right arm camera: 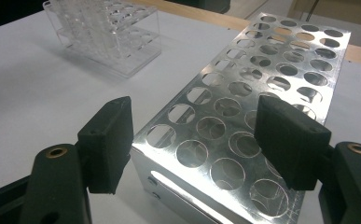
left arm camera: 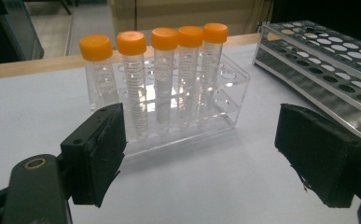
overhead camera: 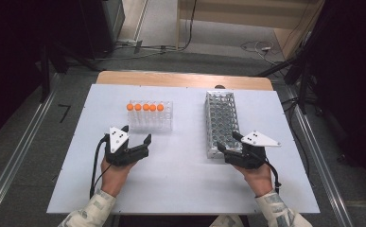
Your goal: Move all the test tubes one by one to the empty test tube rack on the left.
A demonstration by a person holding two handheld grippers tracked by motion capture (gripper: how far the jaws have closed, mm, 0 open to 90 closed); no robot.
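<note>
No legible text, label, brand, number or sign appears on anything here. The orange caps [left arm camera: 163, 37] of the tubes are plain, the clear rack [left arm camera: 187, 119] bears no print, and the metal rack [right arm camera: 243, 121] carries only punched holes (its side wall is bare too). The white tabletop [overhead camera: 180, 175] is unmarked.

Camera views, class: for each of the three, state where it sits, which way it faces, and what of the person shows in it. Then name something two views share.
High view: above the person's side, looking forward and down on the white table; forearms, hands, left tongs and right tongs show.
Left gripper view: rides the left tongs, faces the clear rack of orange-capped tubes.
Right gripper view: rides the right tongs, faces the metal rack.
Shared: both gripper views show both racks.
</note>
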